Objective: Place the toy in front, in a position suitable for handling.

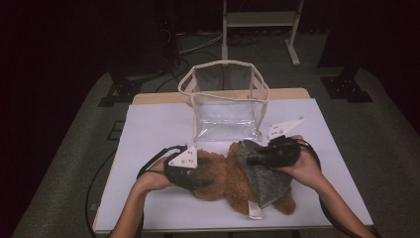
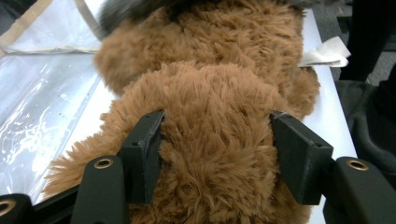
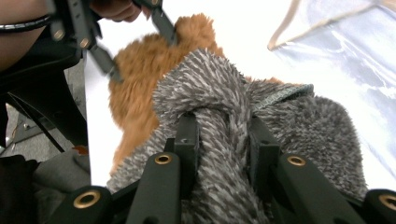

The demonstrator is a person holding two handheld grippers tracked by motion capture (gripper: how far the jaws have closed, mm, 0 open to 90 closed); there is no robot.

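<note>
One brown plush toy (image 1: 225, 176), one grey cloth (image 1: 262, 178), two tongs, left (image 1: 195, 171), right (image 1: 257, 157)

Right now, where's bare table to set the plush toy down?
Free: the white table left of the clear bag, the strip right of it, and the near-left corner. Crowded: the middle, where the plush toy, left gripper and right gripper sit.

No text, label or number is legible.
</note>
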